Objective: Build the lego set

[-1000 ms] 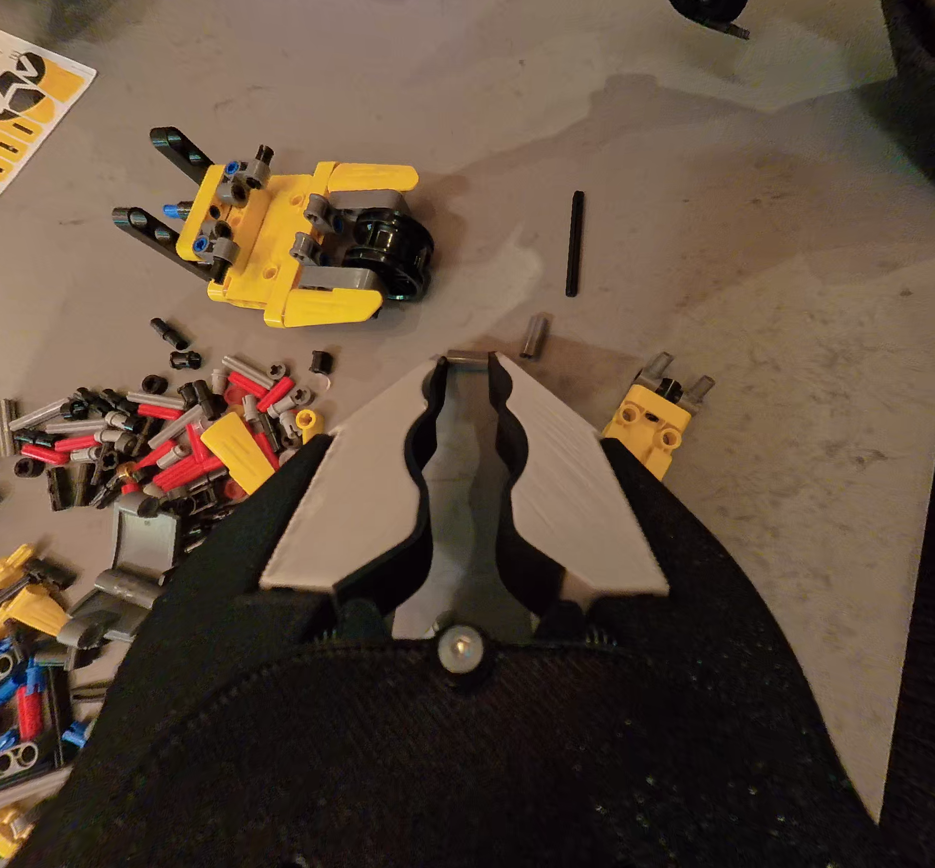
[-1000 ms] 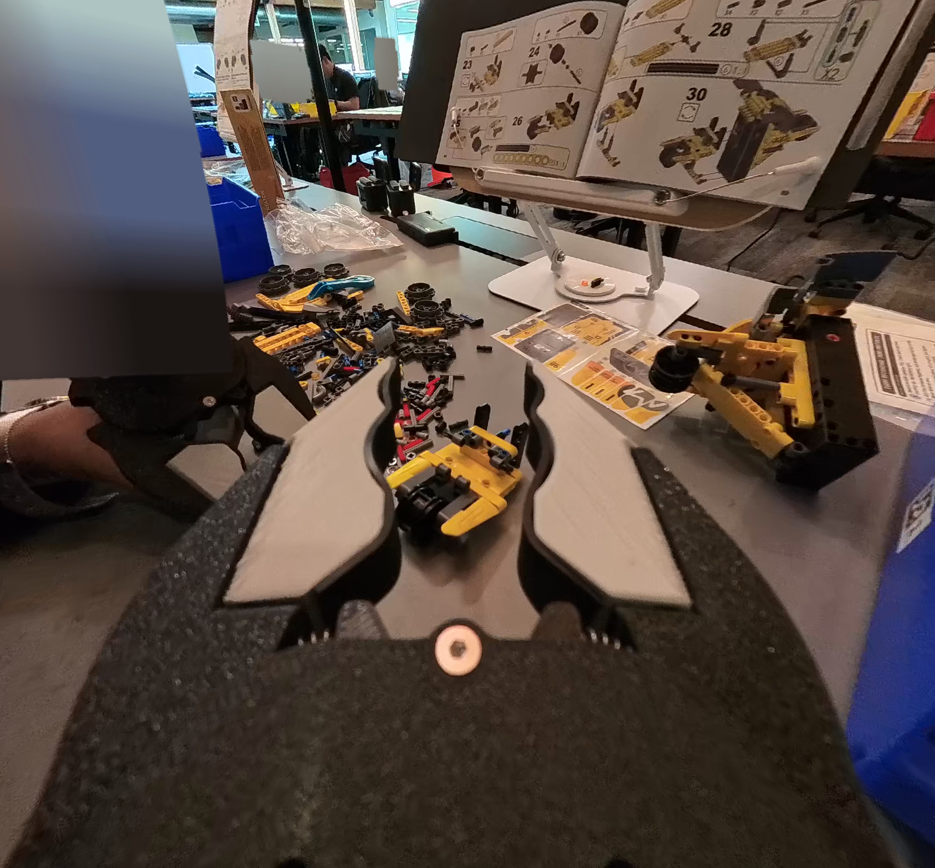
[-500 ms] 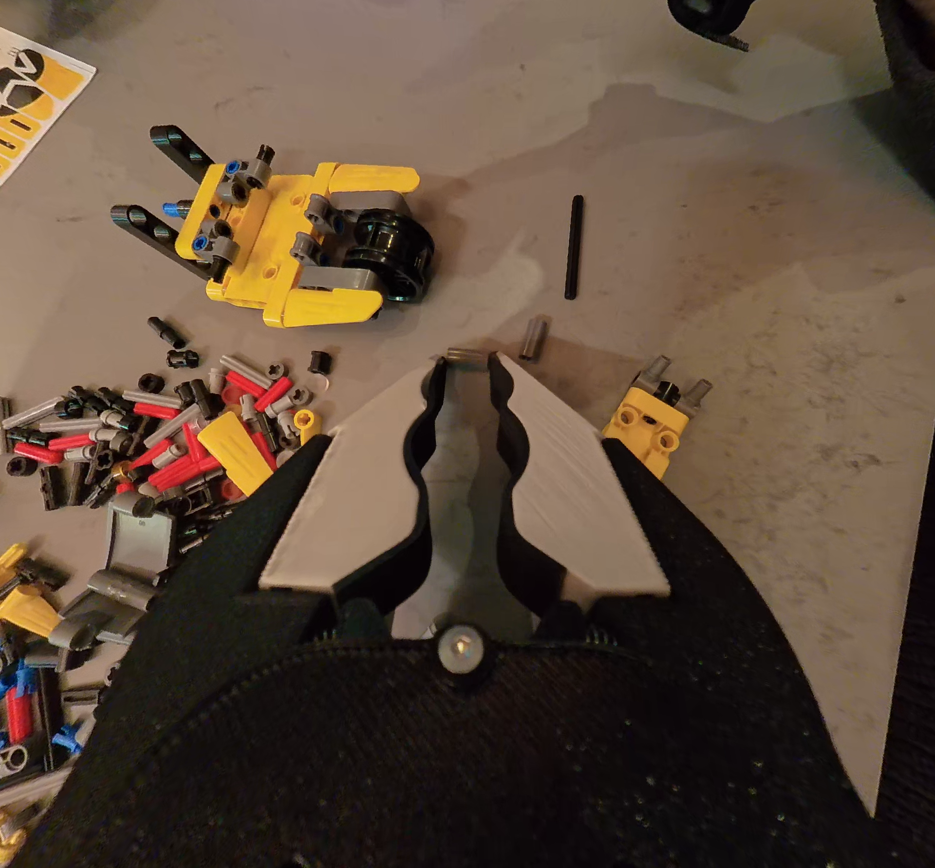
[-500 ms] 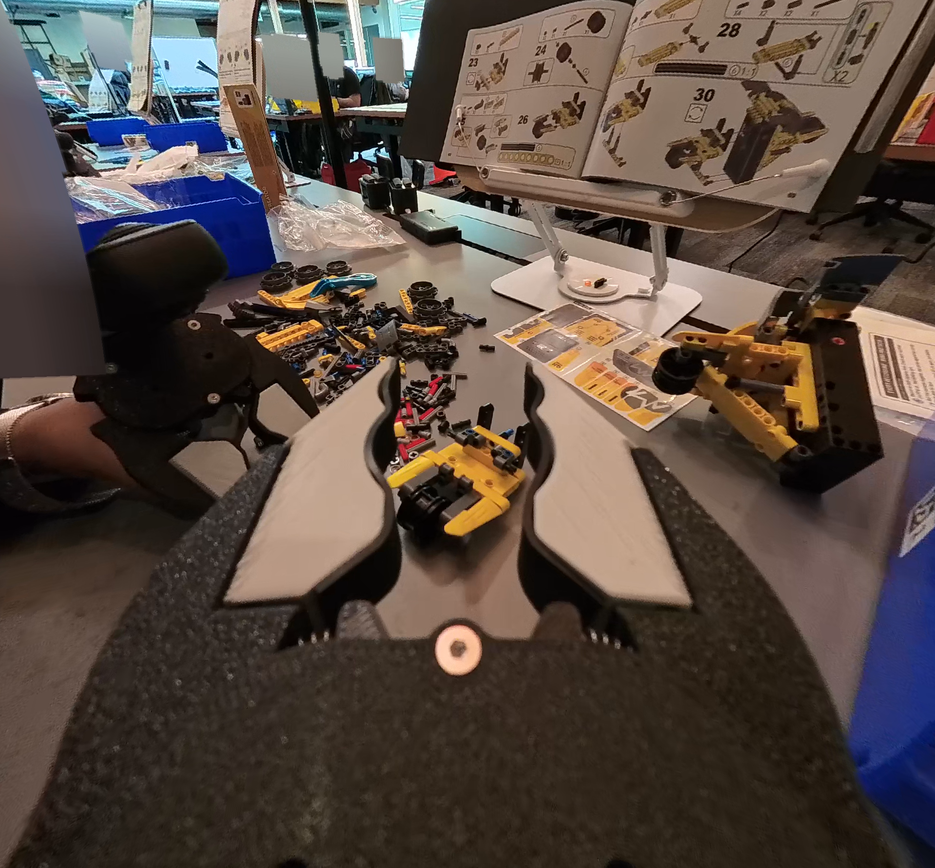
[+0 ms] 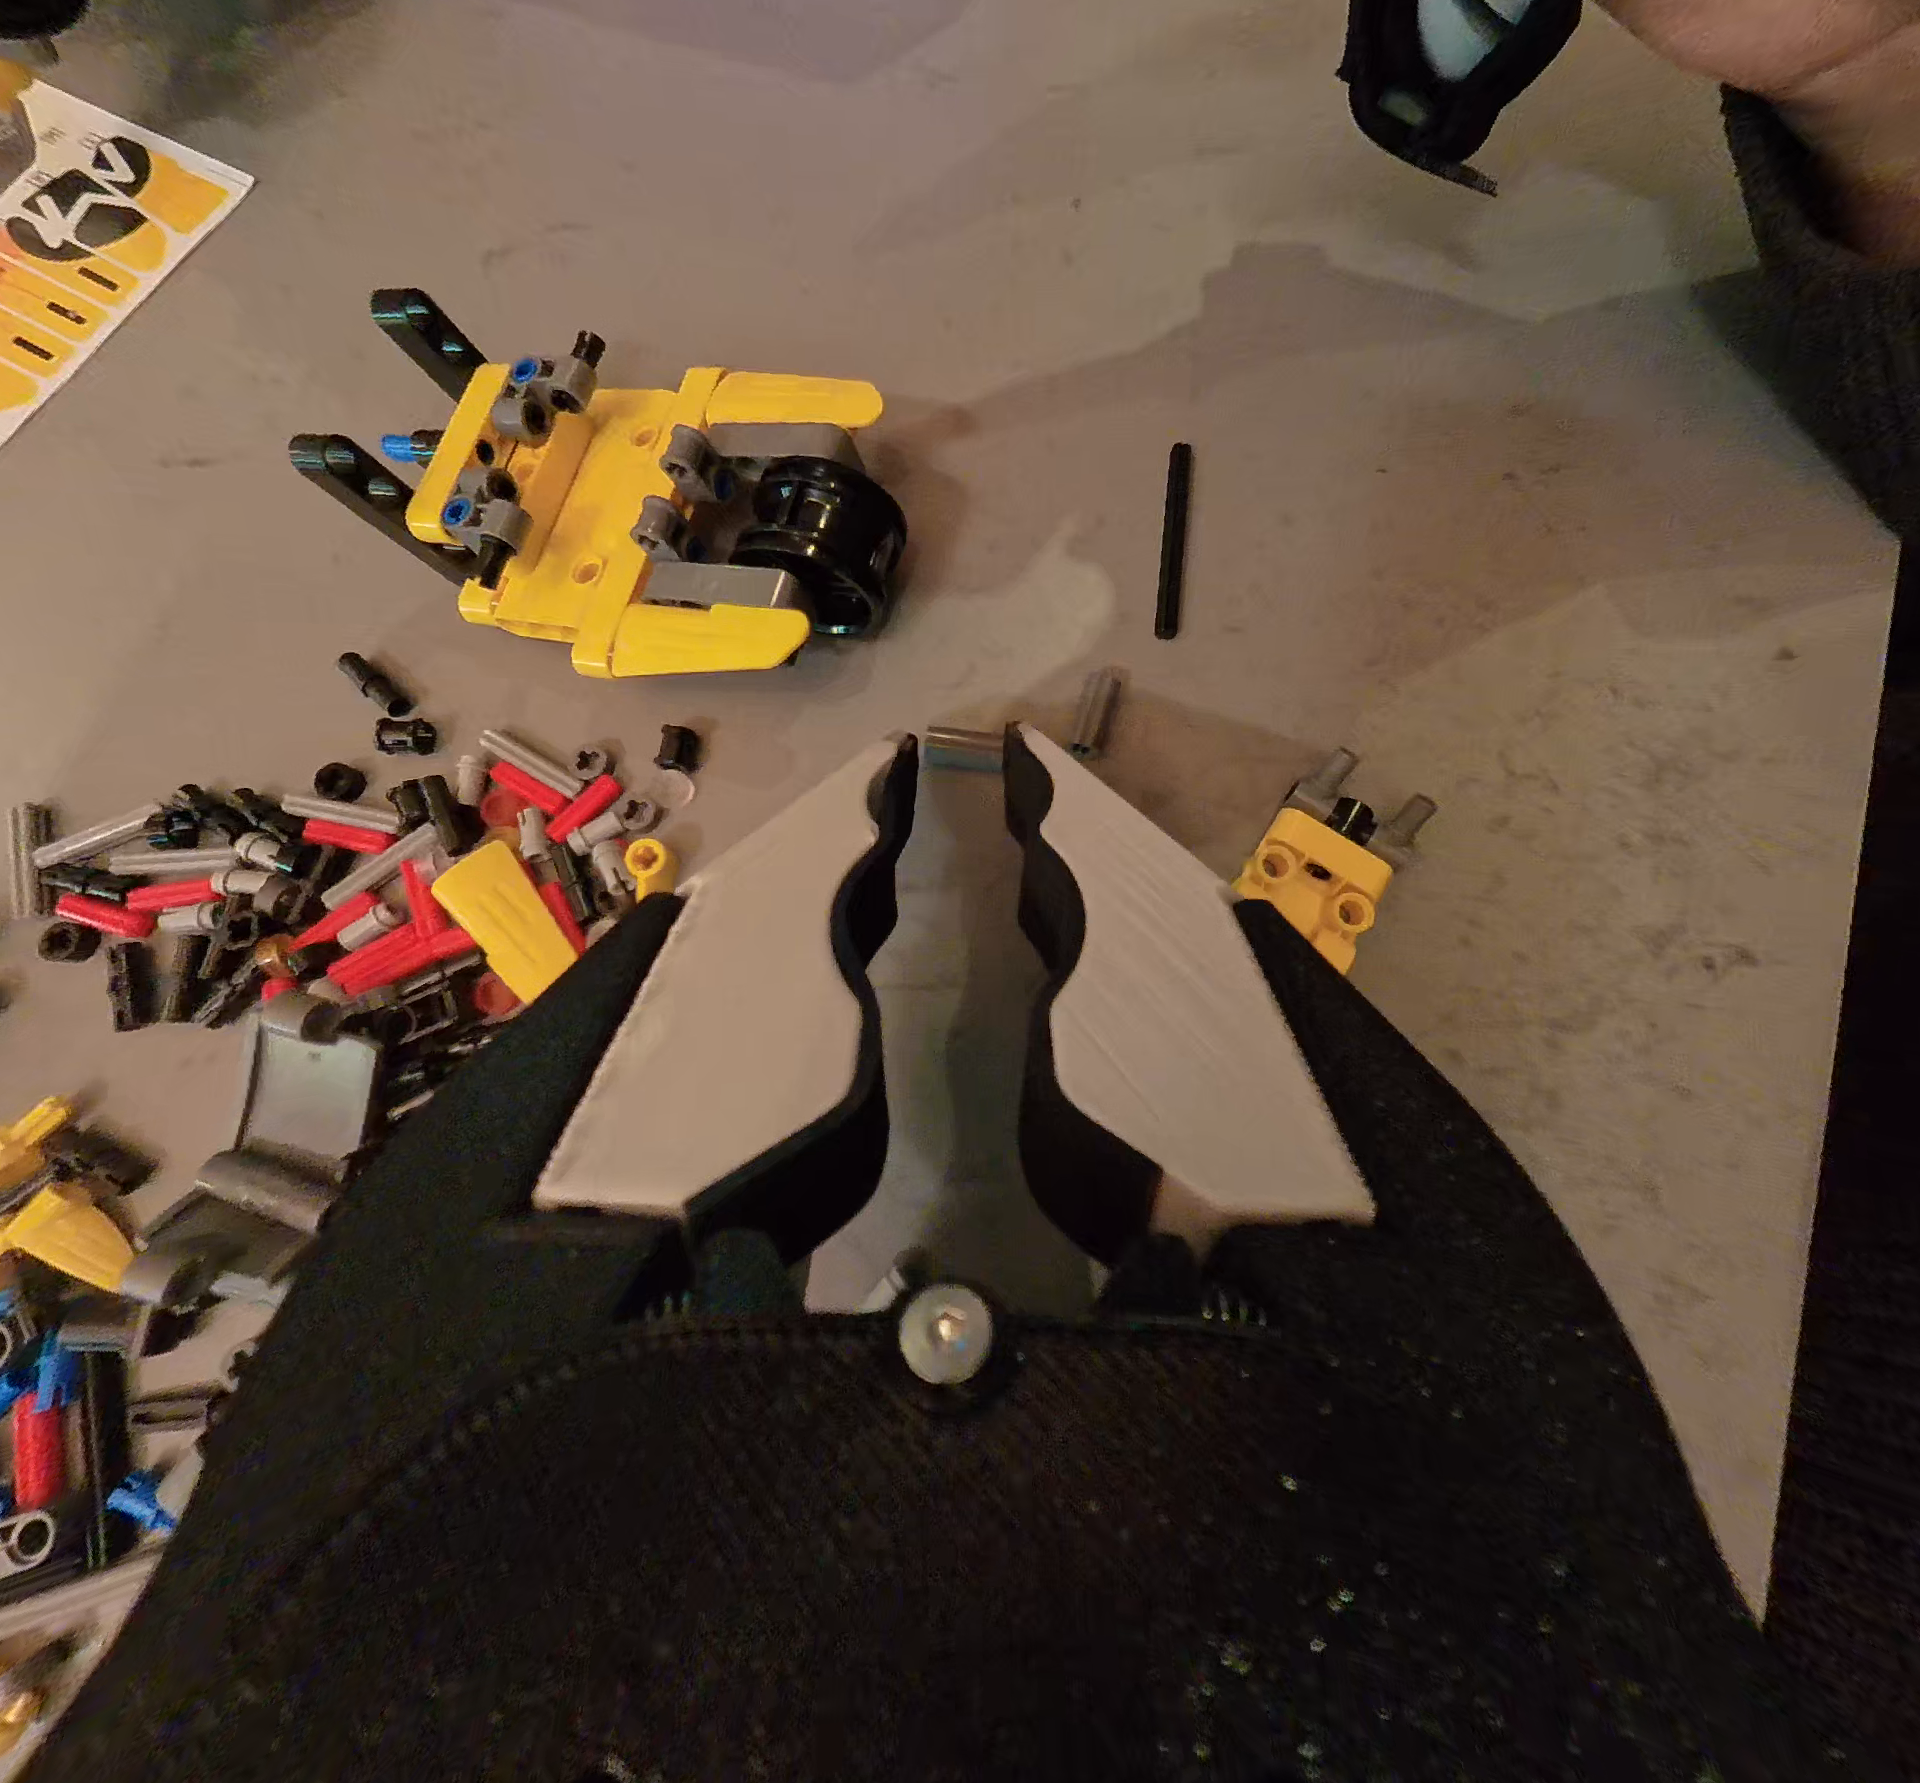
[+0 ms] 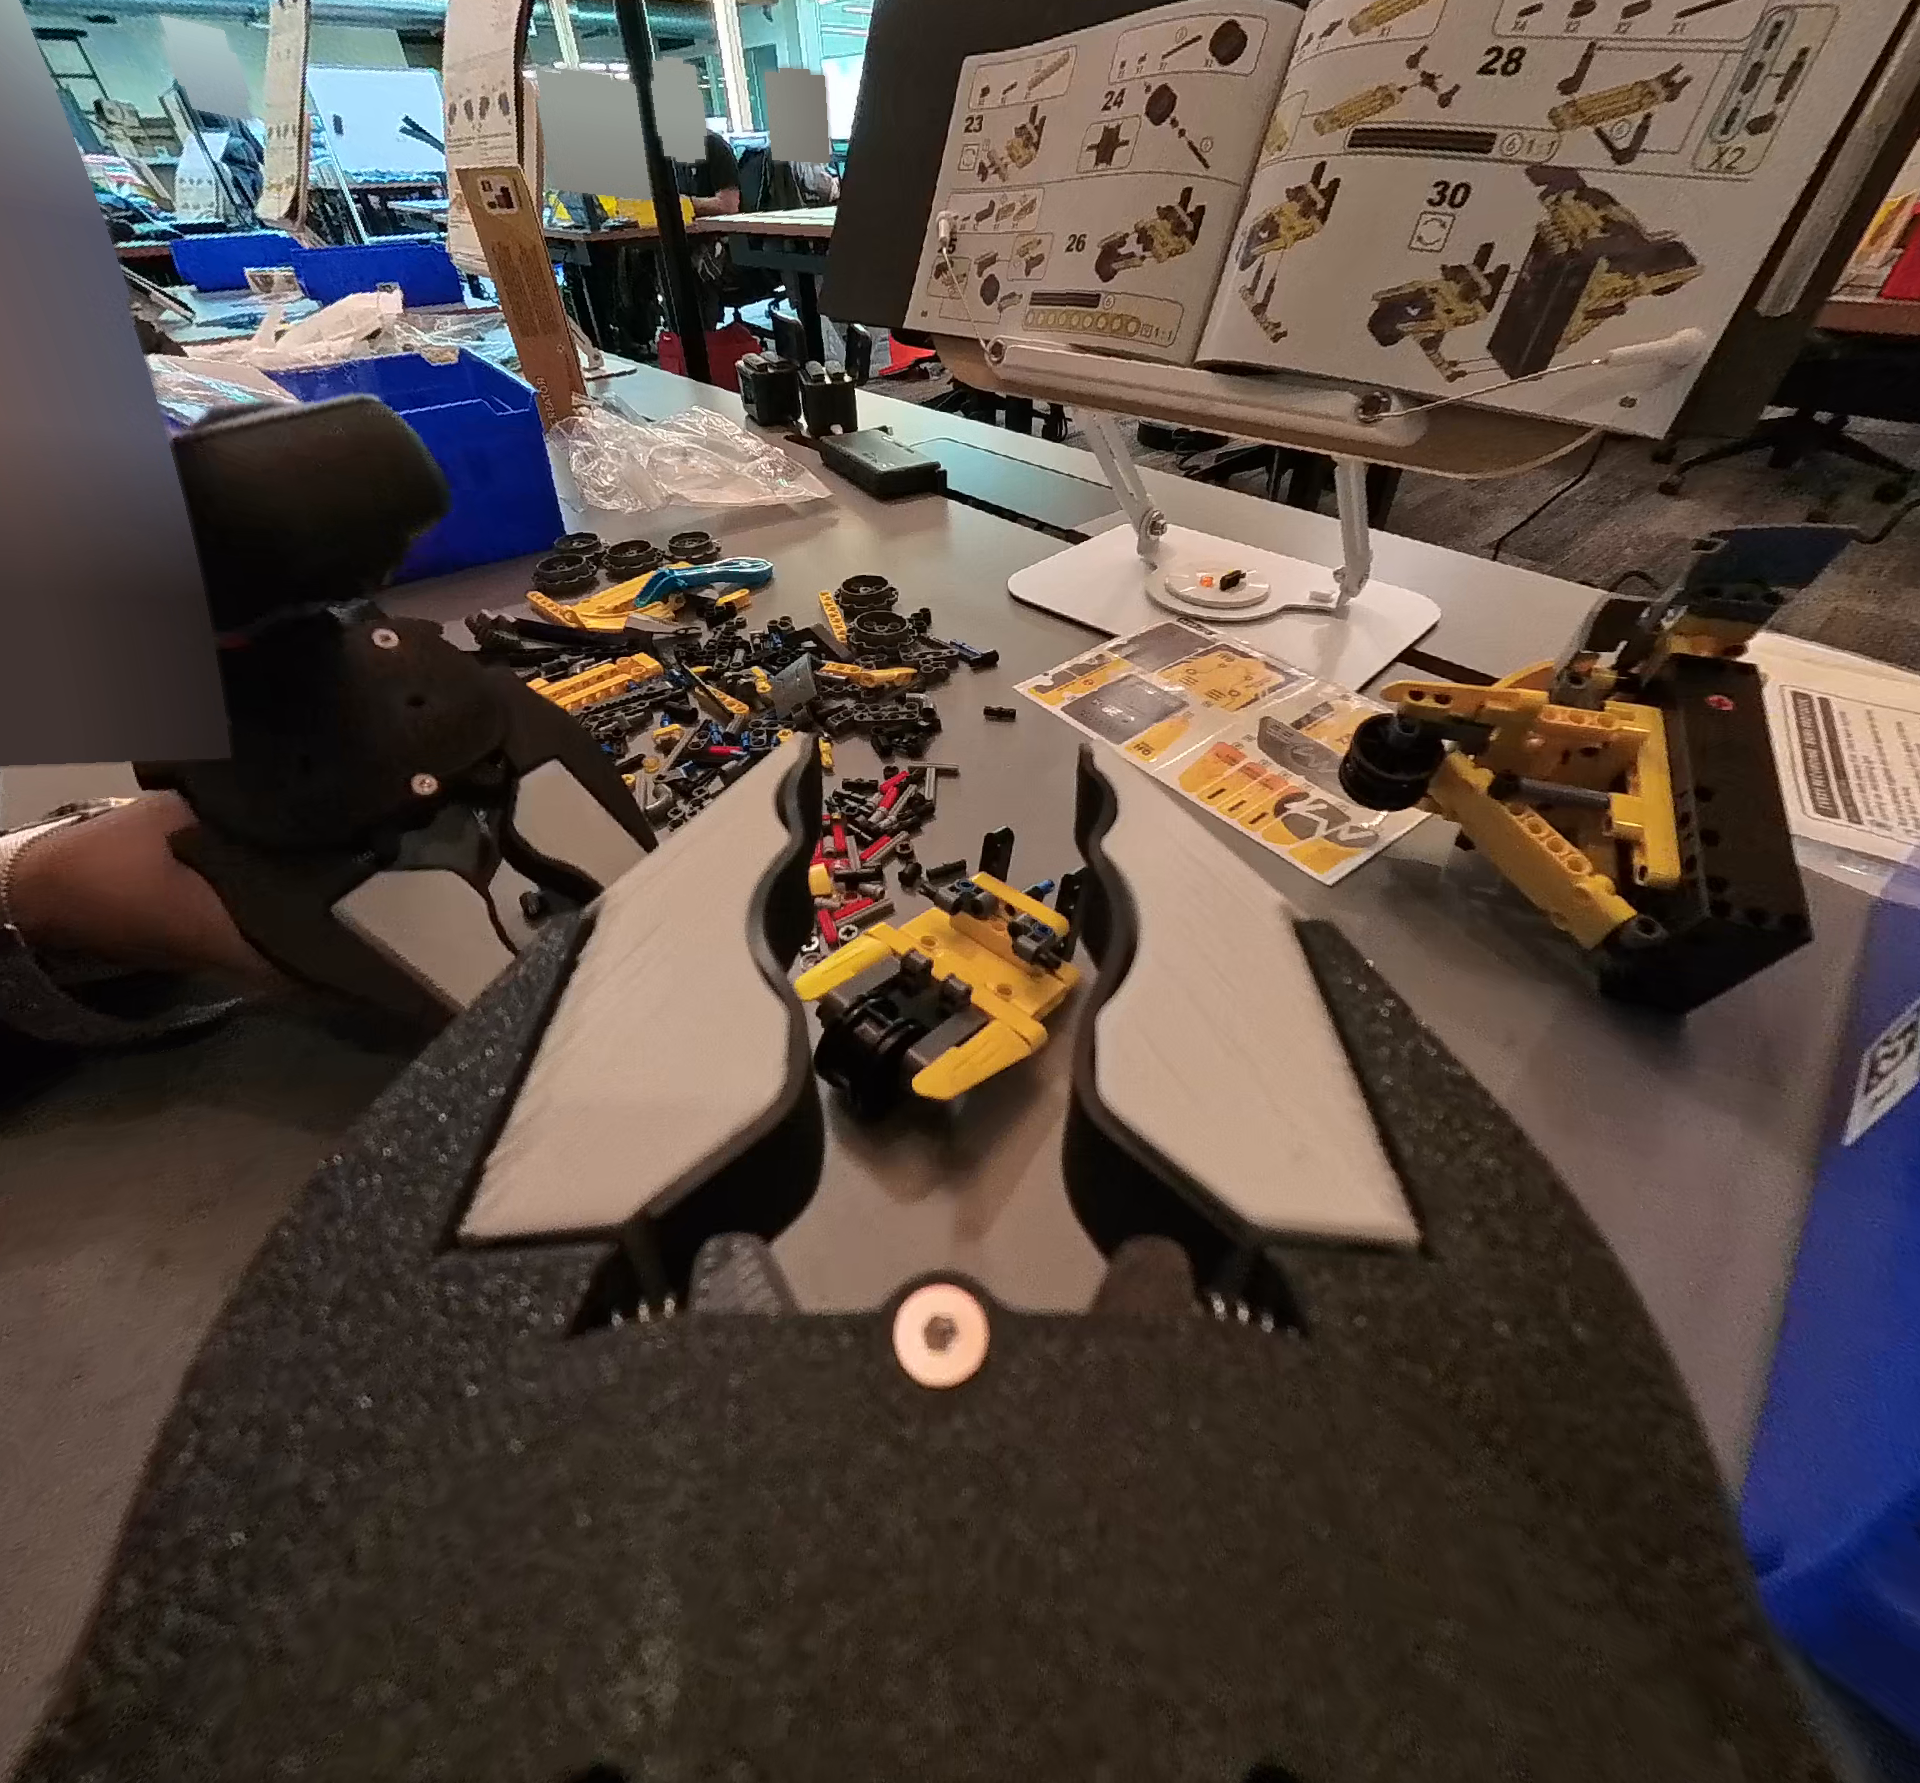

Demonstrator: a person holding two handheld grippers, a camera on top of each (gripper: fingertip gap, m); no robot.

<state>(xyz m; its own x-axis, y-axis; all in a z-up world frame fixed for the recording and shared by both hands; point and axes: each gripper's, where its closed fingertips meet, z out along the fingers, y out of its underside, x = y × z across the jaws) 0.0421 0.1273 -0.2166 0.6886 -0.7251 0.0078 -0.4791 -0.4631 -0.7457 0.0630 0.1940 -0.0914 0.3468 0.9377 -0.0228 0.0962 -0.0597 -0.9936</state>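
Note:
My left gripper [image 5: 961, 746] points down at the grey table [image 5: 1558, 798], shut on a short grey sleeve piece [image 5: 961, 753] that lies crosswise between its fingertips. A second grey sleeve [image 5: 1096, 715] lies just right of the tips, and a black axle [image 5: 1174, 538] lies beyond it. A small yellow block with grey pins [image 5: 1325, 876] sits by the right finger. A yellow and black wheeled assembly [image 5: 644, 528] lies ahead to the left. My right gripper [image 6: 940, 777] hangs open and empty above the table; the same assembly [image 6: 940, 985] shows between its fingers, untouched.
A pile of red, grey and black pins [image 5: 312, 892] lies left of my left gripper. A larger yellow and black model [image 6: 1579, 798], a sticker sheet [image 6: 1216, 746], an open instruction booklet on a white stand [image 6: 1351, 175] and blue bins [image 6: 468, 466] stand around. The left gripper's tips are roughly 15 centimeters from the right gripper's. It is some 6 centimeters from my left tips to the black axle [image 5: 1174, 538].
The left view has drawn back a little, so the table parts sit lower in frame. The grey sleeve has stayed between the left fingertips. The right gripper has stayed open and hardly moved.

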